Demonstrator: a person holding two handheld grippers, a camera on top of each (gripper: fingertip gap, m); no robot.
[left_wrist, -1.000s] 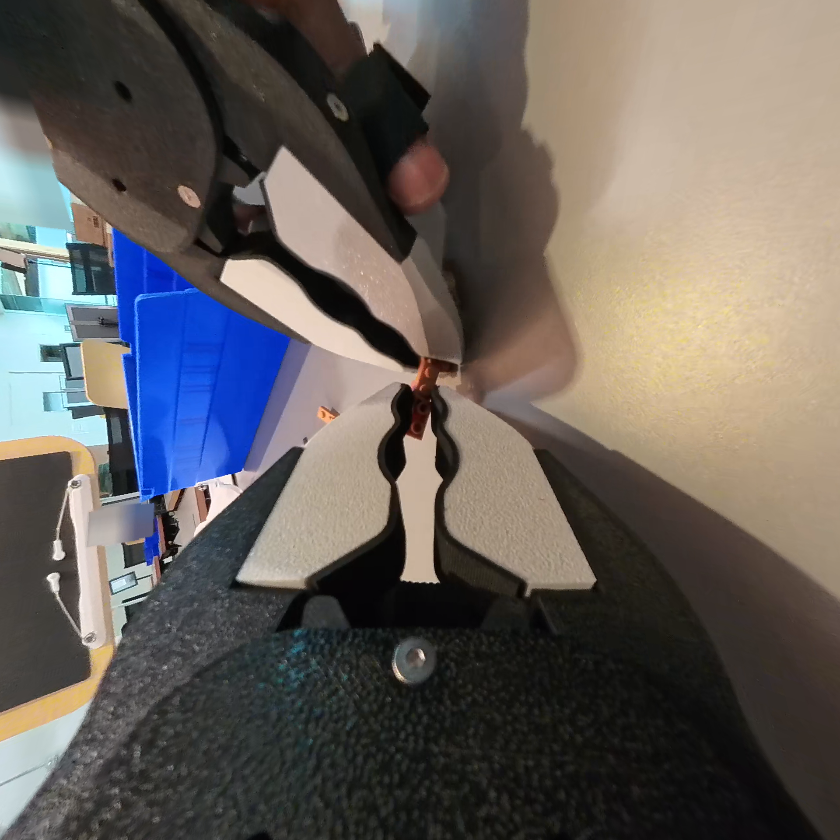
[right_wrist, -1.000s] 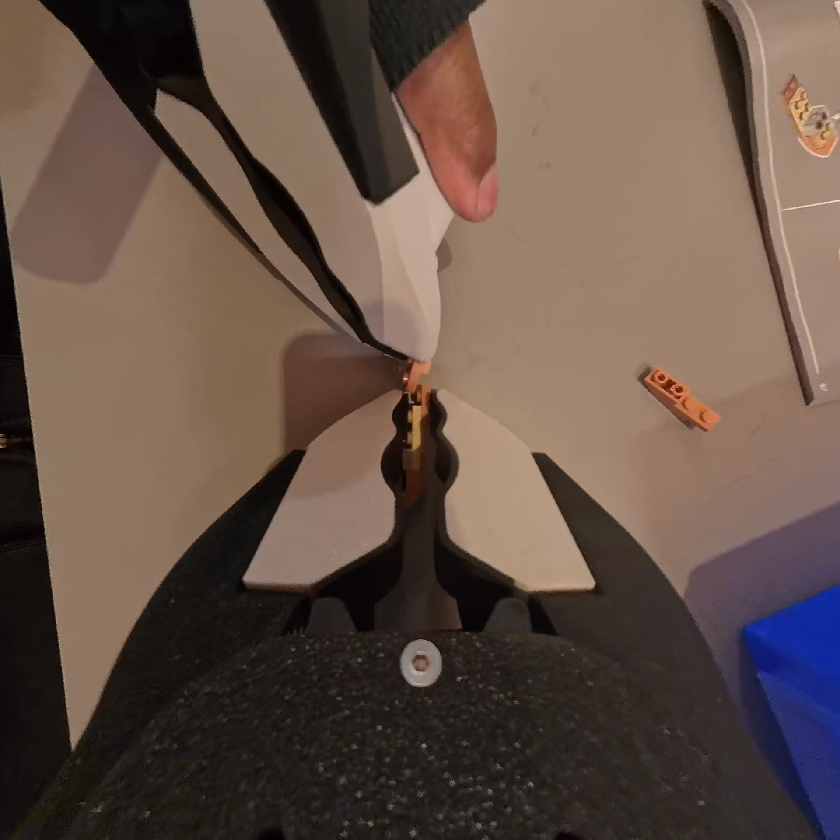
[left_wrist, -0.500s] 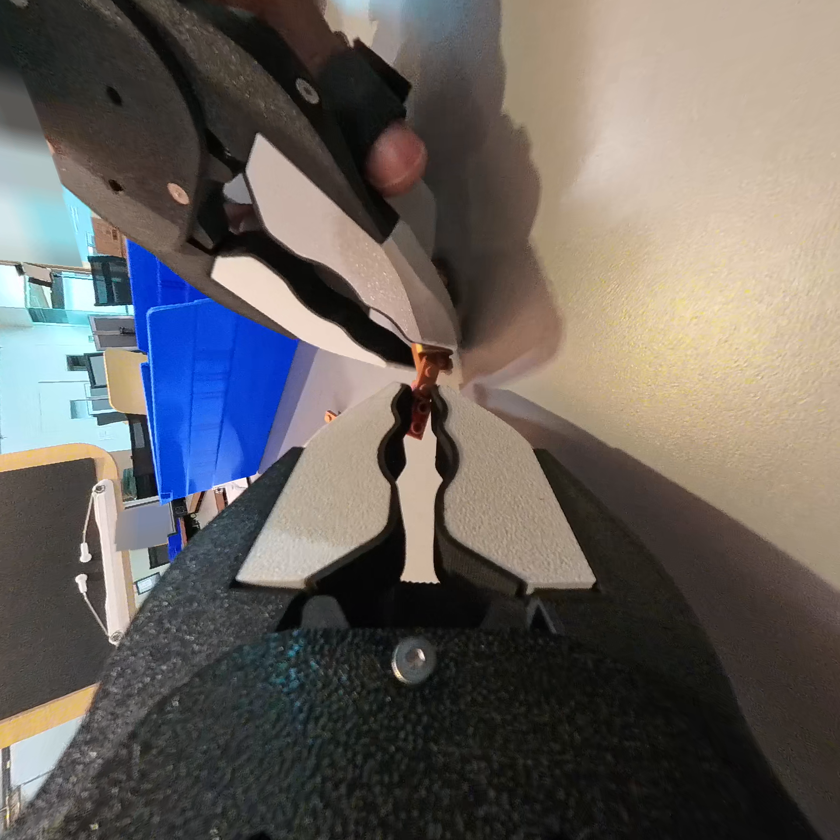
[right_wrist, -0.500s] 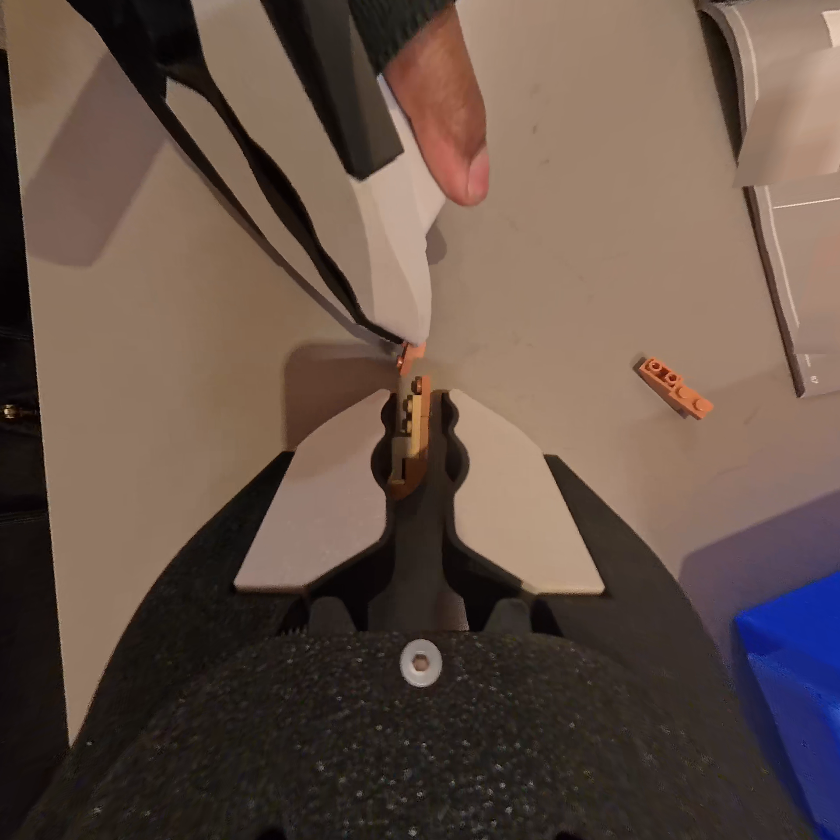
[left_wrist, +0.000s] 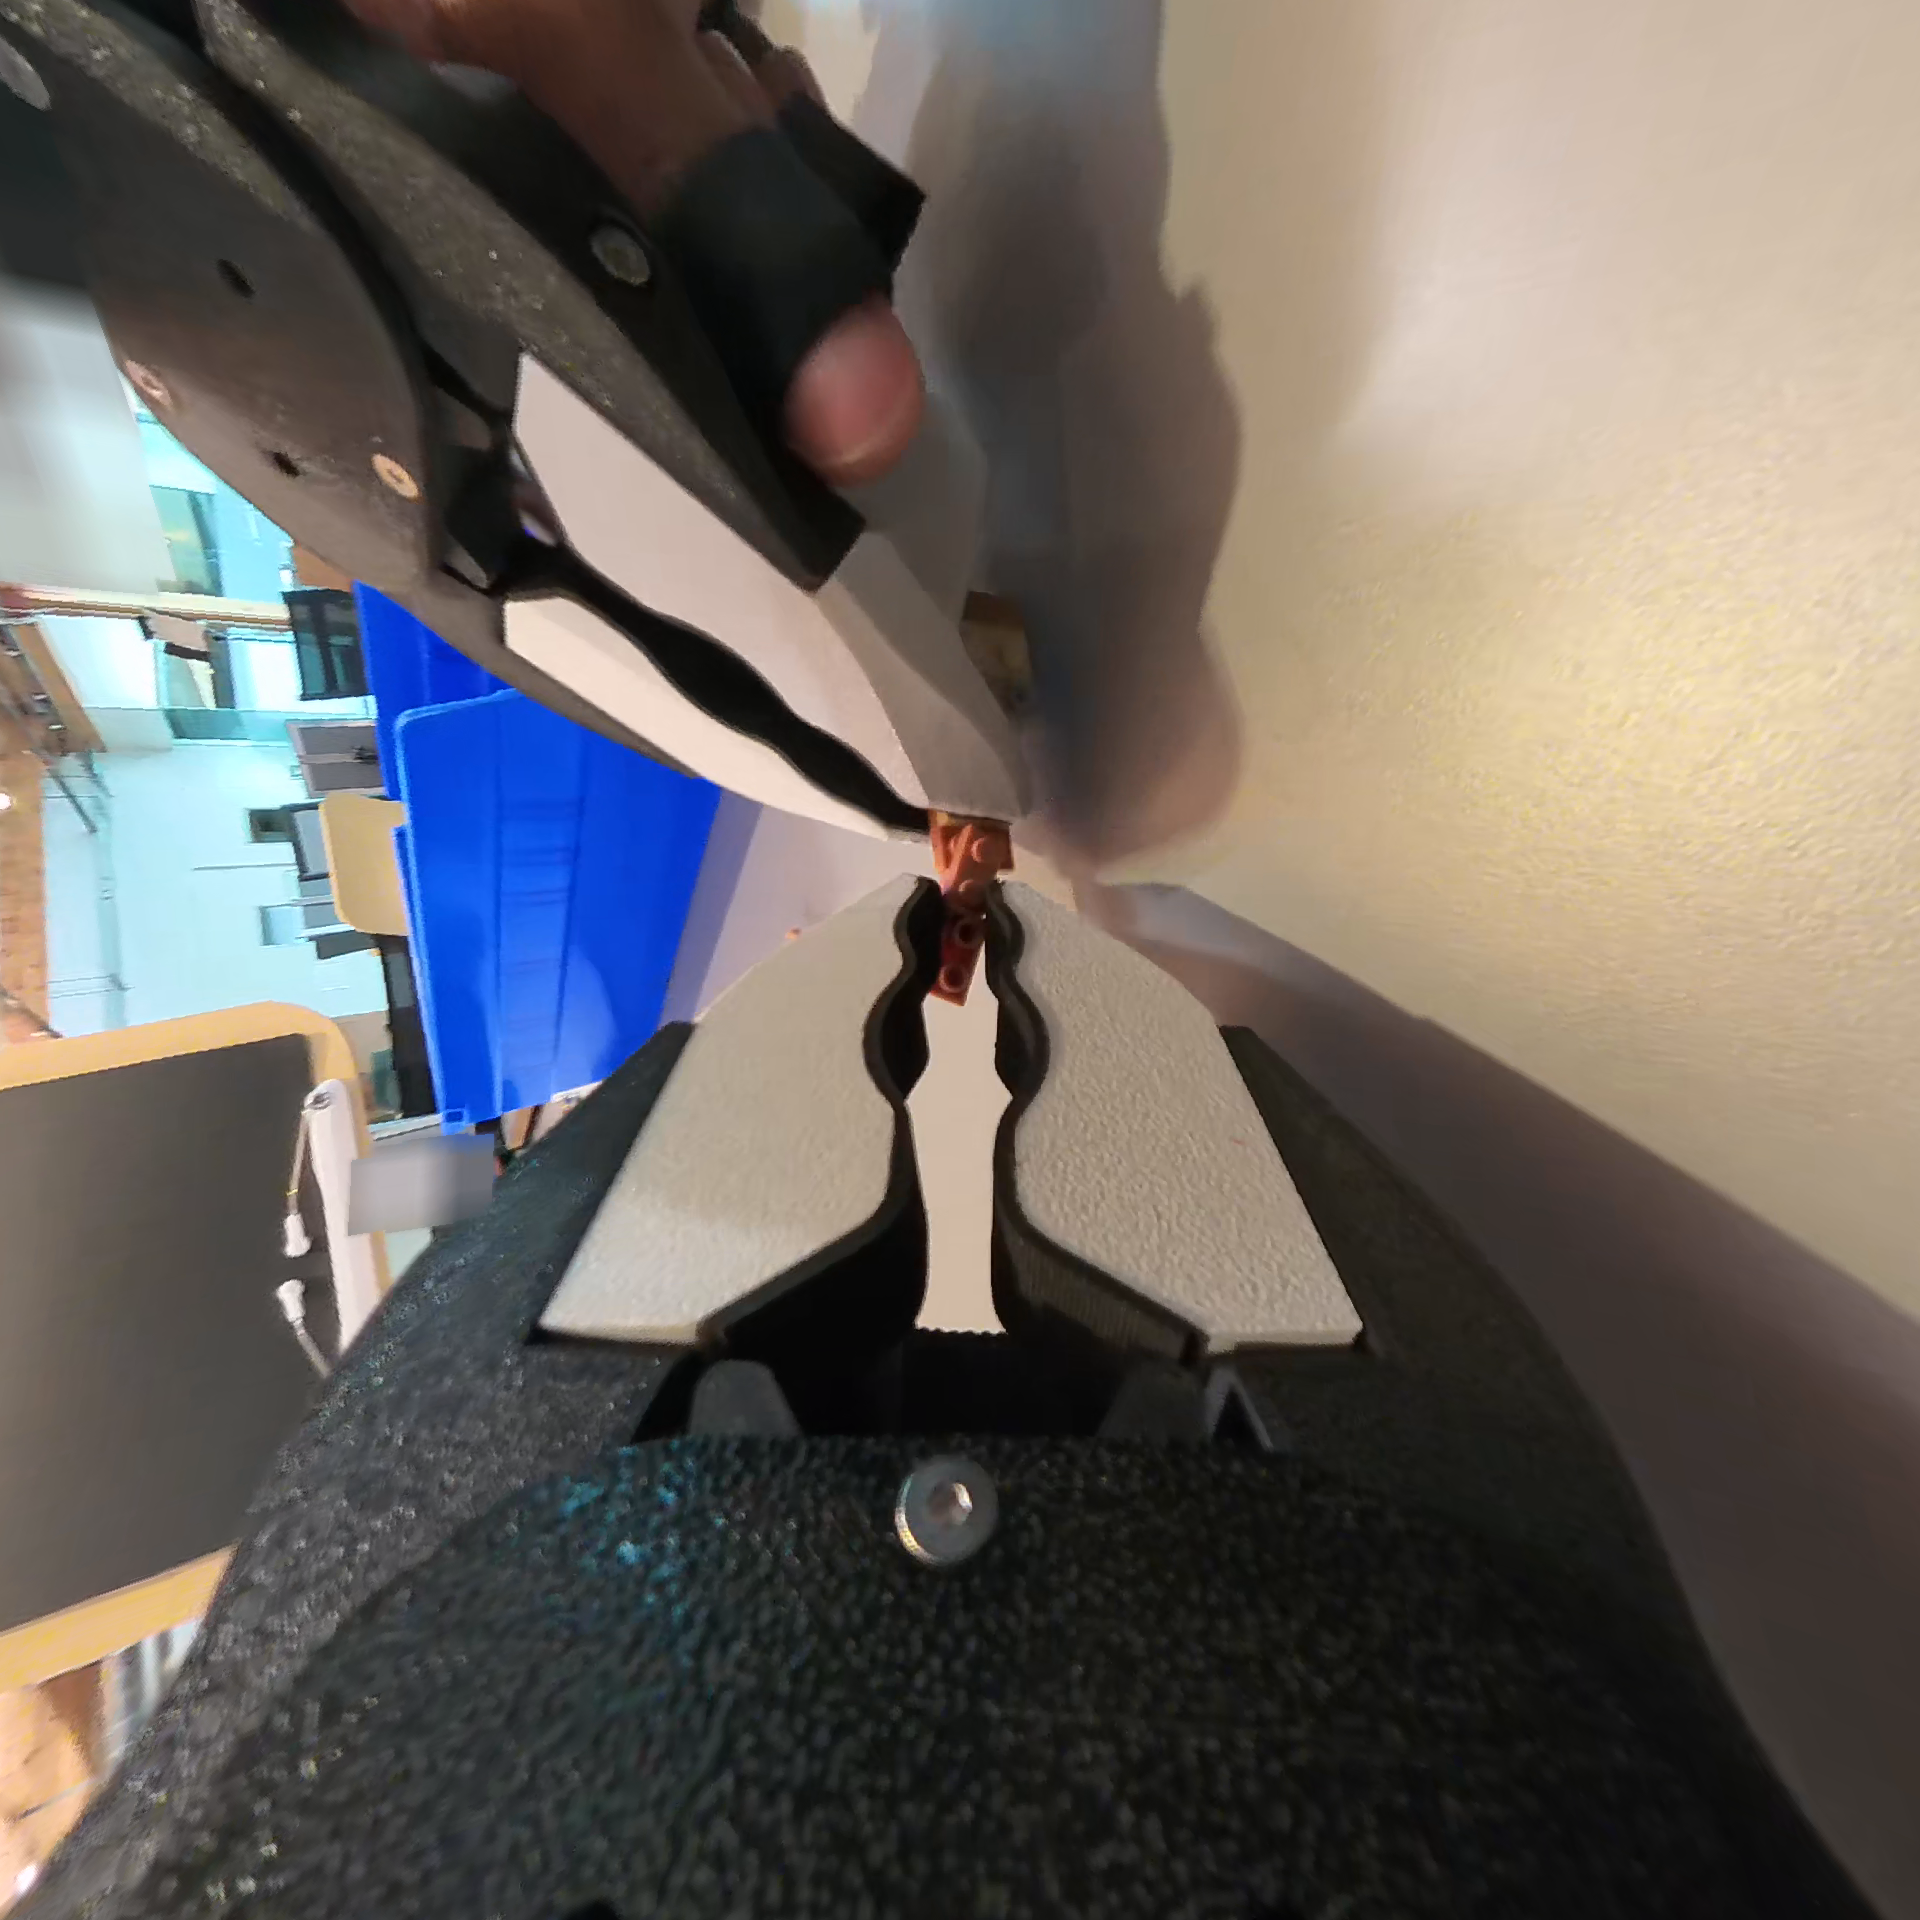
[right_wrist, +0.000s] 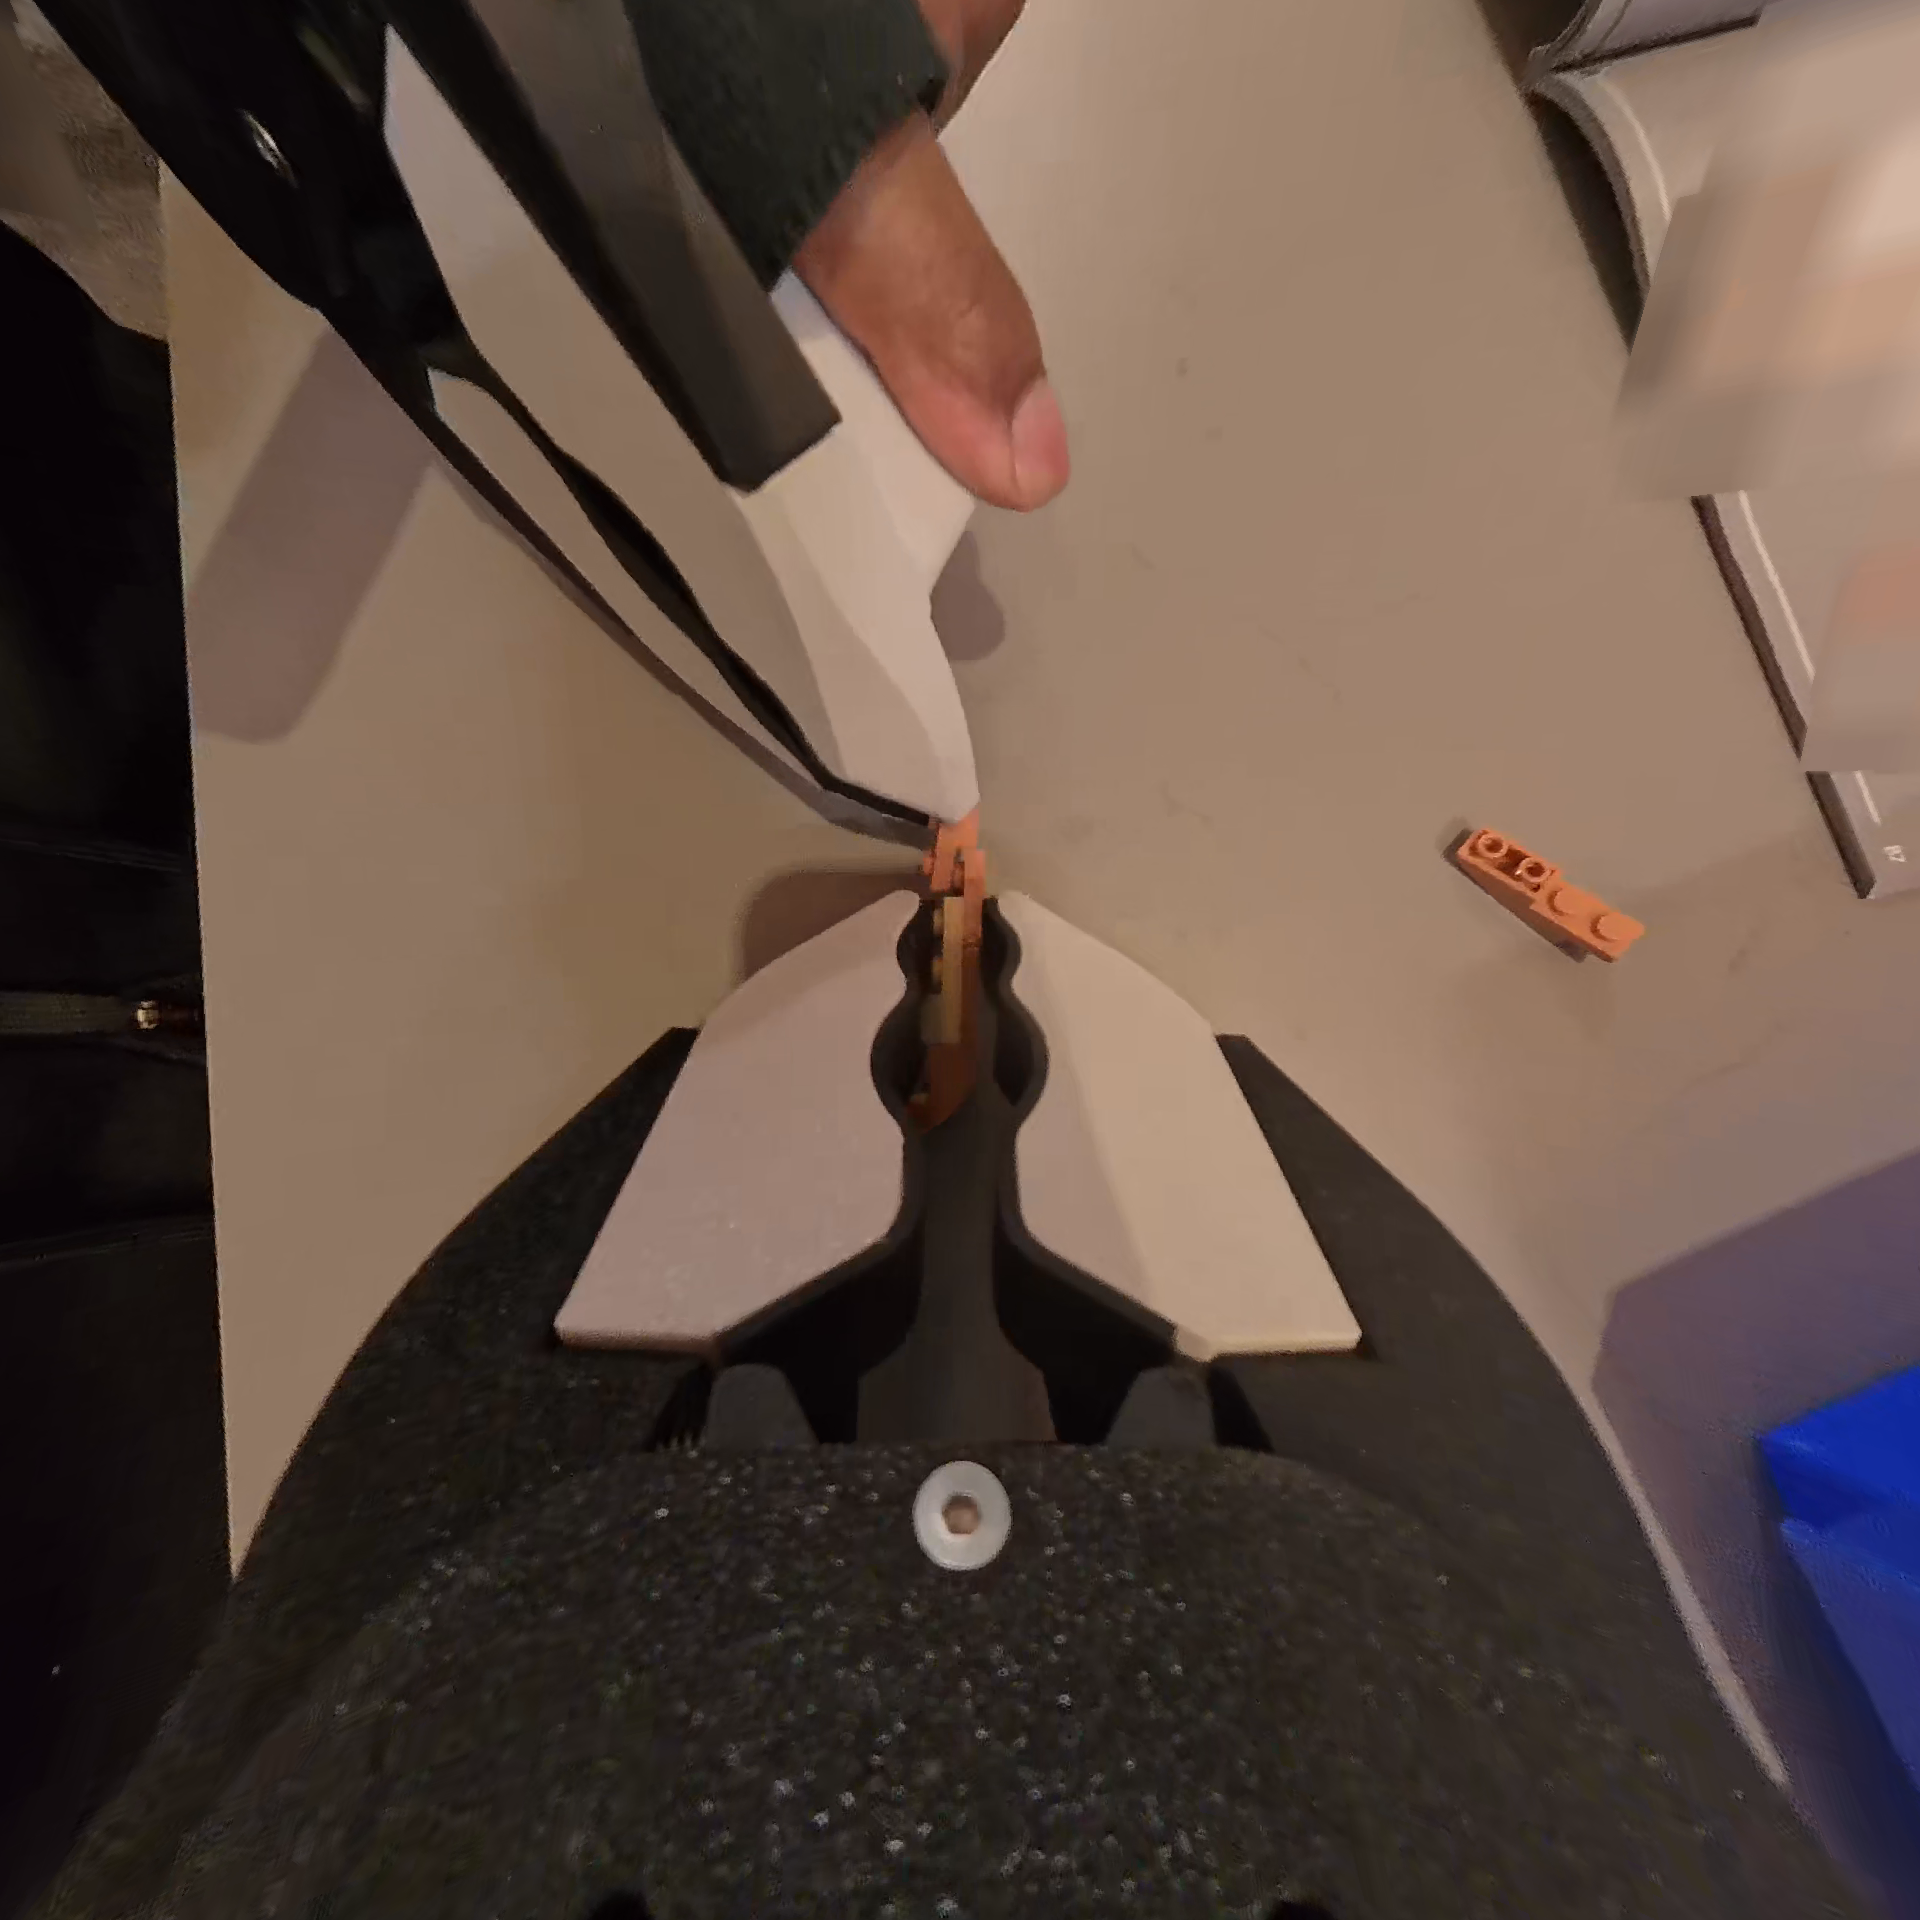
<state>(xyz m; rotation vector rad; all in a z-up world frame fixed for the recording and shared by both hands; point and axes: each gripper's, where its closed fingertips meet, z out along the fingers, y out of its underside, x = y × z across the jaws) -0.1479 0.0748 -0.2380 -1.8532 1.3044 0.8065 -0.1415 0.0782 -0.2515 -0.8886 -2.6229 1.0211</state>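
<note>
Half a second back the right claw (right_wrist: 961, 914) stood wider around its tan-and-orange brick stack (right_wrist: 948, 997); now both pads are clamped on it, and the stack's tip touches the small orange plate (left_wrist: 966, 914) pinched in the left claw (left_wrist: 961, 896), just above the counter (right_wrist: 1299, 520). Both pieces sit at the very fingertips, so pressing them together seems best done straight and slowly, studs lined up, with neither grip slackened, since a sideways push could twist the thin plate out. A second orange brick (right_wrist: 1545, 894) lies loose on the counter to the right. Blue bins (left_wrist: 540, 914) stand beyond; their contents are hidden.
</note>
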